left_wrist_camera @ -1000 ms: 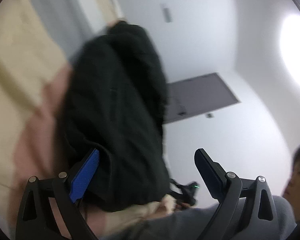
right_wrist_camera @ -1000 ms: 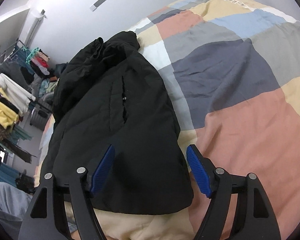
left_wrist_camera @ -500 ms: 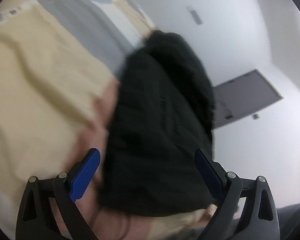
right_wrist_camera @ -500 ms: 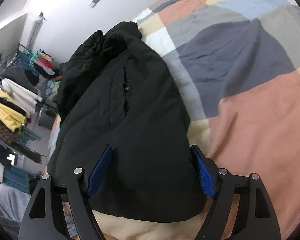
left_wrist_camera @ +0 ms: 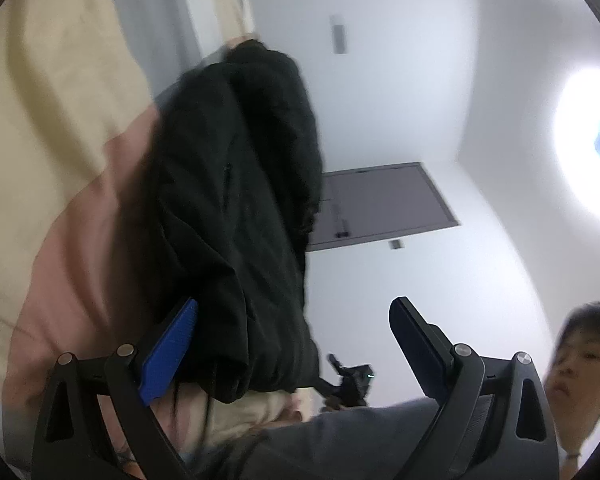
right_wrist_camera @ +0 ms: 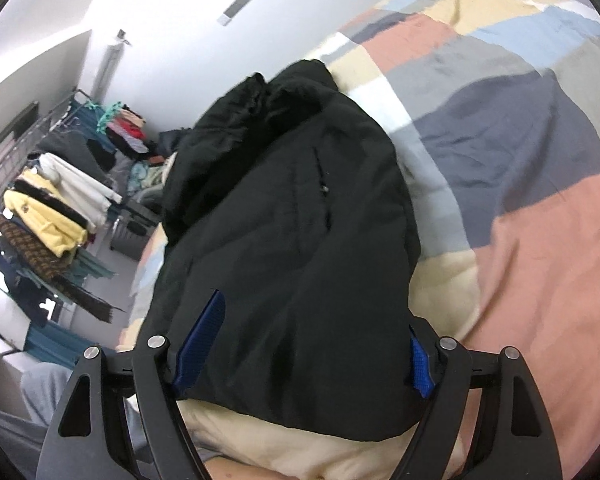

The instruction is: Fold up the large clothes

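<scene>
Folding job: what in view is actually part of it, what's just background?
Job: black jacket, left gripper, right gripper, patchwork bedspread it lies on.
Background: clothes rack, grey door, ceiling light.

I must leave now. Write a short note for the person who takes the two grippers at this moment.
Left gripper: open, holds nothing; the coat's near end lies by its blue pad.
Right gripper: jaws have just been opening and stand wide around the near hem, no grip visible.
Coat: black, folded into a long bundle on the patchwork quilt, near the bed's edge.
Done: it looks folded lengthwise.
Left: probably fold it across once more and neaten.
</scene>
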The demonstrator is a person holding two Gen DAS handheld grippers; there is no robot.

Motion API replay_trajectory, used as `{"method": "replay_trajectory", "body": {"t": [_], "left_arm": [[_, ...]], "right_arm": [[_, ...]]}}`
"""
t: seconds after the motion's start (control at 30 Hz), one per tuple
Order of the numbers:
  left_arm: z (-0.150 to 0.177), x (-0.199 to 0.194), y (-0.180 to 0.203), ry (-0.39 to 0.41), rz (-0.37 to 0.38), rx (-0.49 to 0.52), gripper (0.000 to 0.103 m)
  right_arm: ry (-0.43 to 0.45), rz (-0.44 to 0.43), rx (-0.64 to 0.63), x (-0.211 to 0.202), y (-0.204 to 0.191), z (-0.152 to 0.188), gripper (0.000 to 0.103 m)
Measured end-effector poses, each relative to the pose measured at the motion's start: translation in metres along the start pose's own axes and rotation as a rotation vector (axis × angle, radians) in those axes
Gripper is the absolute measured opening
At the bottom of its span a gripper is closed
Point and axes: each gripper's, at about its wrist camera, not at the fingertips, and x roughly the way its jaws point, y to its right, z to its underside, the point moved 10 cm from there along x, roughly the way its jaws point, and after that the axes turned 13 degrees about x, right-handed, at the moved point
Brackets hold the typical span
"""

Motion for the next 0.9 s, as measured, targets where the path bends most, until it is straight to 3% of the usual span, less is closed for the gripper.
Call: {"method": "replay_trajectory", "body": {"t": [0.17, 0.33, 0.43, 0.5, 0.57, 0.6, 0.7, 0.73, 0.83, 0.9], "left_arm": [[0.009, 0.011, -0.037, -0.056, -0.15, -0.033, 0.095], [0.016, 0.031, -0.053, -0.144, -0.326, 0.026, 0.095], [0.02, 0.042, -0.061, -0.192, -0.417, 0.045, 0.095], [0.021, 0.05, -0.06, -0.203, -0.41, 0.045, 0.093], [0.023, 0.059, -0.052, -0.217, -0.325, 0.022, 0.066], [0.024, 0.063, -0.052, -0.218, -0.297, -0.002, 0.061], [0.026, 0.072, -0.061, -0.216, -0.281, -0.048, 0.038], [0.027, 0.073, -0.063, -0.207, -0.276, -0.071, 0.03], [0.02, 0.073, -0.055, -0.177, -0.288, -0.059, 0.015], [0.014, 0.069, -0.044, -0.161, -0.295, -0.036, 0.012]], "right_arm": [[-0.009, 0.043, 0.011, 0.011, 0.013, 0.002, 0.08], [-0.035, 0.142, 0.054, 0.025, 0.042, 0.003, 0.08], [-0.056, 0.077, 0.091, 0.033, 0.041, 0.003, 0.08], [-0.062, 0.045, 0.091, 0.035, 0.035, 0.002, 0.078], [-0.067, -0.015, 0.089, 0.034, 0.025, 0.001, 0.071], [-0.067, -0.031, 0.091, 0.033, 0.022, 0.001, 0.065], [-0.075, -0.011, 0.074, 0.035, 0.019, 0.002, 0.029], [-0.081, 0.0, 0.077, 0.036, 0.02, 0.003, 0.021], [-0.068, -0.006, 0.061, 0.03, 0.012, 0.001, 0.012], [-0.052, -0.032, 0.033, 0.02, -0.003, -0.004, 0.01]]}}
